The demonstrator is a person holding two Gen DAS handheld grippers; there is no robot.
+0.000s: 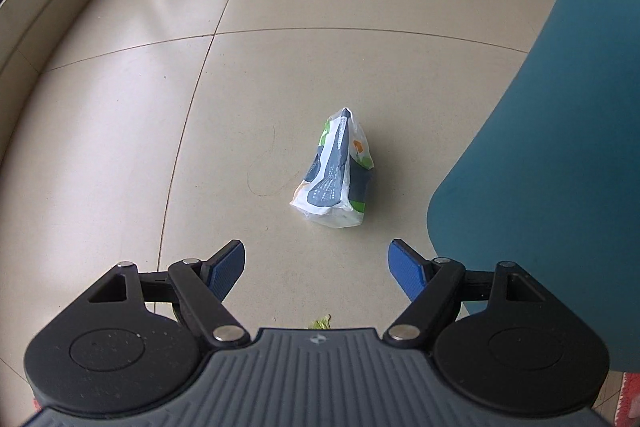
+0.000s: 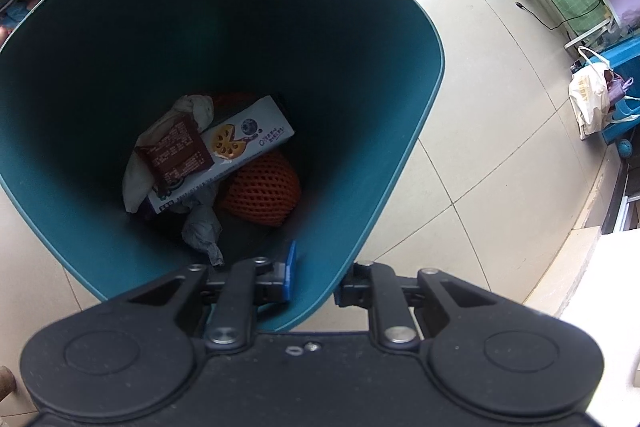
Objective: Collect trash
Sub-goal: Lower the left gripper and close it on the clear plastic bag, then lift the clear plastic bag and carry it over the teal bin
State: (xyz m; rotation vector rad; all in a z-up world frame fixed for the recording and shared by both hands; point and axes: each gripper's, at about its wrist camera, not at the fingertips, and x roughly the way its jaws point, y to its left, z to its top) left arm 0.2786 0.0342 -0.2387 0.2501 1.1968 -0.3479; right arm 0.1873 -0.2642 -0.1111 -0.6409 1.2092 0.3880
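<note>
Pickup is the step in hand: left gripper (image 1: pixel 316 261), fingers spread and empty, hangs over a crumpled wrapper (image 1: pixel 335 174) on the floor (image 1: pixel 120 131) at its twelve o'clock. Right gripper (image 2: pixel 314 277) pinches the teal bin (image 2: pixel 380 155) wall. Next: lower, straddle, close.

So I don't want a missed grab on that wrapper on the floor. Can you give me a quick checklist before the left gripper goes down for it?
1. Left gripper open and empty: ok.
2. Wrapper lies ahead between the finger lines, nothing on it: ok.
3. Floor around the wrapper free of obstacles: ok.
4. Right gripper clamped on the bin rim: ok.
5. Room left in the bin above the carton: ok.
6. Wrapper empty or not: cannot tell.
</note>
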